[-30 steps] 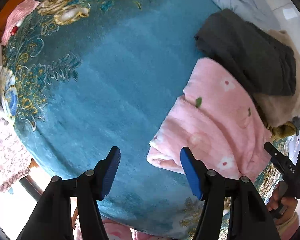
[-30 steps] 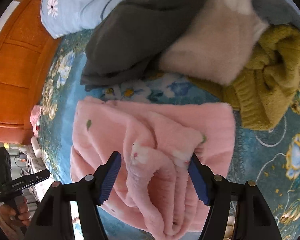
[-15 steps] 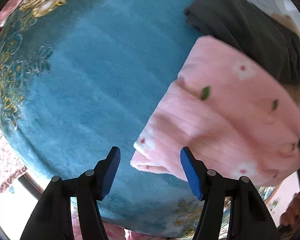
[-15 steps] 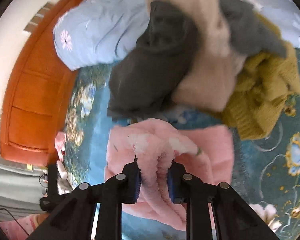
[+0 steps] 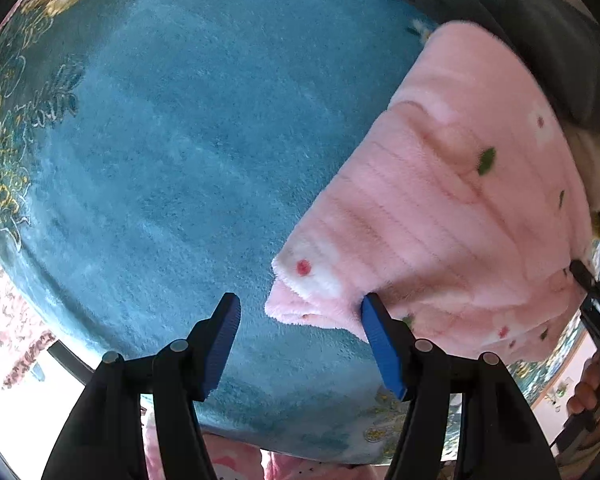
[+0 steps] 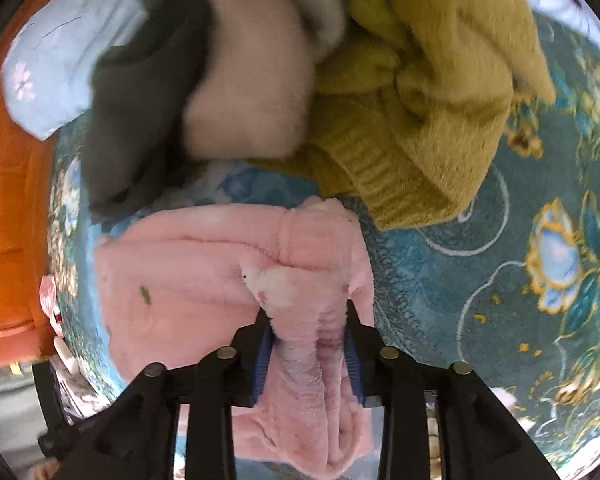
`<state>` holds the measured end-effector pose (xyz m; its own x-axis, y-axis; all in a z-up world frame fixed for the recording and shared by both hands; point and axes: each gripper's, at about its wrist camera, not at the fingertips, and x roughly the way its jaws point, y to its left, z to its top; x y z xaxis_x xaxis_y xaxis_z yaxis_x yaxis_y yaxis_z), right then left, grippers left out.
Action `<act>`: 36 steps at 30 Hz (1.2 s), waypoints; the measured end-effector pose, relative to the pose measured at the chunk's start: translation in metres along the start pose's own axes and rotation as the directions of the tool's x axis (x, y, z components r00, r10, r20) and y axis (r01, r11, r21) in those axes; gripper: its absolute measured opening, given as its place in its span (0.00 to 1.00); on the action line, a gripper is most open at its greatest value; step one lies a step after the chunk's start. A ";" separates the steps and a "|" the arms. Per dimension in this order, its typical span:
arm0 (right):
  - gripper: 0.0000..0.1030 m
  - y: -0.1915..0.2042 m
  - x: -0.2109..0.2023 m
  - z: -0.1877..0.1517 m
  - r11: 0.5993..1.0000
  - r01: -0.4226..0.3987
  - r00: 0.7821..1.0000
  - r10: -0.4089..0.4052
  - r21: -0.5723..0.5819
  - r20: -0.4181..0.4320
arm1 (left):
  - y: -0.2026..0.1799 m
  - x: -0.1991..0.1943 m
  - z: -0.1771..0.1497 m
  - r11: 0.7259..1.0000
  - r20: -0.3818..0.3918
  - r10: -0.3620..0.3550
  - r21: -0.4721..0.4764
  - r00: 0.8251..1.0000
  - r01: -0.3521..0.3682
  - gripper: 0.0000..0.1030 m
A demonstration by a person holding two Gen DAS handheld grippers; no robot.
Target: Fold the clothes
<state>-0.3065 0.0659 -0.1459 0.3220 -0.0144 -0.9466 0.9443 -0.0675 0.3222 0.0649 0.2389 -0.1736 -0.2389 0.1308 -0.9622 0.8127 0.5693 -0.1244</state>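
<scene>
- my right tool (image 6: pixel 306 354) is clamped on a bunched edge of the pink fleece garment (image 6: pixel 188 276), which lies on the teal blanket (image 5: pixel 188 152).
- my left tool (image 5: pixel 298 334) is spread wide, holding nothing; a pink corner sits between its fingers, touching the right one.
- progress: early, i judge; pink piece partly doubled, not squared.
- still left: dark grey garment (image 6: pixel 140 112), cream one (image 6: pixel 248 96), mustard sweater (image 6: pixel 432 120) in a loose heap.

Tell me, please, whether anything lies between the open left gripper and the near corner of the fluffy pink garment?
Nothing visible does: the left gripper faces the pink fleece garment's corner across bare teal blanket. The right gripper already clamps another fold.
</scene>
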 end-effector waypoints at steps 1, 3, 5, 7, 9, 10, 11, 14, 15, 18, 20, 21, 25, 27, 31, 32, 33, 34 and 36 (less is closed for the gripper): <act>0.43 0.001 -0.009 -0.004 1.000 0.009 1.000 -0.008 -0.019 0.025 | 0.002 -0.007 0.000 1.000 0.016 -0.011 -0.004 1.000 0.011 0.62; 0.44 0.006 -0.027 -0.016 0.998 0.035 0.997 -0.032 -0.044 0.065 | 0.001 -0.023 0.001 1.000 0.064 -0.020 0.010 0.998 0.019 0.62; 0.44 0.014 -0.038 -0.026 0.993 0.087 0.991 -0.078 -0.078 0.106 | -0.006 -0.038 0.004 0.999 0.117 -0.018 0.052 0.993 0.012 0.62; 0.44 0.023 -0.044 -0.029 0.983 0.152 0.981 -0.137 -0.102 0.137 | -0.018 -0.045 0.007 0.995 0.143 -0.020 0.100 0.990 0.006 0.62; 0.44 0.021 -0.048 -0.031 0.981 0.174 0.976 -0.161 -0.084 0.149 | -0.034 -0.048 0.007 0.989 0.147 -0.043 0.148 0.988 0.021 0.62; 0.44 0.017 -0.050 -0.031 0.983 0.171 0.976 -0.160 -0.064 0.151 | -0.043 -0.047 0.006 0.984 0.146 -0.058 0.174 0.988 0.032 0.62; 0.44 0.014 -0.052 -0.032 0.985 0.167 0.976 -0.158 -0.044 0.152 | -0.050 -0.047 0.004 0.979 0.146 -0.072 0.198 0.987 0.042 0.62; 0.44 0.027 -0.057 -0.034 0.991 0.058 0.989 -0.041 -0.122 0.142 | -0.069 -0.041 0.000 0.964 0.139 -0.093 0.259 0.986 0.054 0.62; 0.44 0.037 -0.054 -0.036 0.985 0.001 0.995 0.017 -0.171 0.103 | -0.074 -0.037 -0.001 0.960 0.127 -0.088 0.275 0.988 0.050 0.62; 0.44 0.055 -0.038 -0.046 0.964 -0.059 0.997 0.067 -0.258 0.024 | -0.079 -0.022 -0.002 0.954 0.099 -0.076 0.296 0.992 0.044 0.62; 0.44 0.059 -0.025 -0.052 0.953 -0.020 1.000 0.021 -0.302 0.000 | -0.076 -0.011 0.000 0.956 0.088 -0.050 0.294 0.995 0.022 0.62; 0.44 0.055 -0.016 -0.054 0.954 0.011 1.000 -0.014 -0.300 -0.007 | -0.073 -0.006 0.001 0.958 0.081 -0.040 0.287 0.996 0.015 0.62; 0.44 0.032 0.018 -0.055 0.974 0.033 0.997 -0.048 -0.224 -0.062 | -0.064 0.011 0.008 0.964 0.045 -0.043 0.264 0.998 0.029 0.62; 0.44 0.026 0.029 -0.053 0.982 0.032 0.997 -0.045 -0.184 -0.070 | -0.063 0.018 0.012 0.964 0.030 -0.042 0.265 0.999 0.032 0.62; 0.46 0.027 0.038 -0.047 0.988 0.044 0.996 -0.055 -0.150 -0.073 | -0.062 0.027 0.020 0.966 0.009 -0.029 0.256 1.000 0.025 0.62; 0.47 0.028 0.037 -0.046 0.988 0.042 0.996 -0.054 -0.148 -0.076 | -0.062 0.028 0.022 0.967 0.004 -0.026 0.252 1.000 0.024 0.62; 0.47 0.029 0.035 -0.044 0.989 0.040 0.996 -0.052 -0.145 -0.079 | -0.062 0.026 0.023 0.967 -0.001 -0.033 0.251 0.999 0.032 0.62; 0.47 0.030 0.033 -0.043 0.989 0.038 0.995 -0.050 -0.143 -0.082 | -0.061 0.020 0.024 0.966 -0.004 -0.049 0.253 0.999 0.048 0.62; 0.47 0.030 0.013 -0.042 0.991 -0.006 0.999 0.000 -0.136 -0.047 | -0.059 0.007 0.025 0.962 -0.003 -0.100 0.254 0.995 0.098 0.62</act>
<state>-0.2712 0.1052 -0.1485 0.3248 0.0323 -0.9452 0.9428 0.0684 0.3263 0.0288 0.1860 -0.1787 -0.3208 0.0759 -0.9441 0.8936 0.3545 -0.2752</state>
